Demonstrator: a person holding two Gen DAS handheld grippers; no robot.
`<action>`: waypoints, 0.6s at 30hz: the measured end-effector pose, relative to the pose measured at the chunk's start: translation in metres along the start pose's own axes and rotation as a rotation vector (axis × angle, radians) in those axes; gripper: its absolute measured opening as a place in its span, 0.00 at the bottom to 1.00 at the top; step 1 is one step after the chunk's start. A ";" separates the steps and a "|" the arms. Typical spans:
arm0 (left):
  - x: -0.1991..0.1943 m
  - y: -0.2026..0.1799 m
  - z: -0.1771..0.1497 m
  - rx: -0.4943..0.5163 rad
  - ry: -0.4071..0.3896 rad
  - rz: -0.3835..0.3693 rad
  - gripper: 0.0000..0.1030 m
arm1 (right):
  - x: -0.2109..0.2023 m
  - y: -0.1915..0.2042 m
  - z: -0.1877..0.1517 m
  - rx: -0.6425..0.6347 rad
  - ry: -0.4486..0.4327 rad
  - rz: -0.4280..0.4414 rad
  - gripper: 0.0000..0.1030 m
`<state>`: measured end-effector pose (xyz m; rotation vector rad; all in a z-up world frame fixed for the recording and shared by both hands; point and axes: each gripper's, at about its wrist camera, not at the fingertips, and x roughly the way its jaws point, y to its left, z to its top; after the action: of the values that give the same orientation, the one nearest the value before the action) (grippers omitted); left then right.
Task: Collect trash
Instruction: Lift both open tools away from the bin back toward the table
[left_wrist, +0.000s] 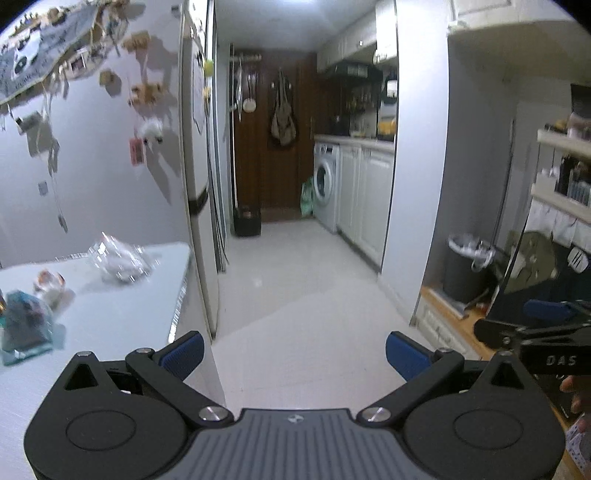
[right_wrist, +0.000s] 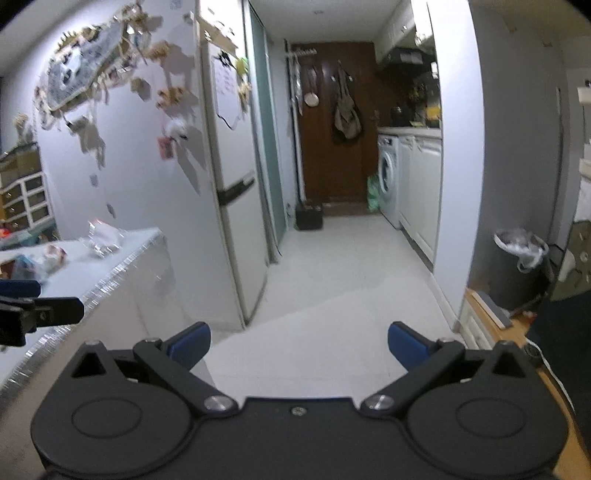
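Observation:
On the white table (left_wrist: 110, 317) at the left lie a crumpled clear plastic wrapper (left_wrist: 120, 260), a small orange-and-white wrapper (left_wrist: 50, 284) and a teal packet (left_wrist: 26, 325). The right wrist view shows the same table (right_wrist: 122, 258) with the clear wrapper (right_wrist: 103, 236). My left gripper (left_wrist: 295, 354) is open over the table's right edge, holding nothing. Out over the floor, my right gripper (right_wrist: 299, 345) is open too, with nothing in it. A dark bin with a white liner (left_wrist: 467, 266) stands at the right, and the right wrist view has this bin (right_wrist: 517, 266) as well.
A fridge (right_wrist: 229, 184) stands just past the table. A white-floored corridor (left_wrist: 295, 273) leads to a brown door (left_wrist: 273, 140), with a washing machine (left_wrist: 327, 181) and cabinets on the right. A small black box (left_wrist: 246, 221) sits by the door. Shelves (left_wrist: 565, 177) fill the far right.

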<state>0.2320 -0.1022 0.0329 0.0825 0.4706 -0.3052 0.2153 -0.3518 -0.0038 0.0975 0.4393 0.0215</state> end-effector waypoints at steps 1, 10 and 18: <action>-0.008 0.002 0.003 0.003 -0.016 0.000 1.00 | -0.004 0.005 0.003 -0.004 -0.014 0.011 1.00; -0.075 0.036 0.018 0.065 -0.136 0.032 1.00 | -0.036 0.056 0.025 -0.073 -0.114 0.102 1.00; -0.115 0.092 0.020 0.092 -0.185 0.146 1.00 | -0.051 0.110 0.035 -0.139 -0.188 0.188 1.00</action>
<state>0.1714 0.0134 0.1038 0.1764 0.2654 -0.1884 0.1838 -0.2473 0.0603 0.0032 0.2389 0.2256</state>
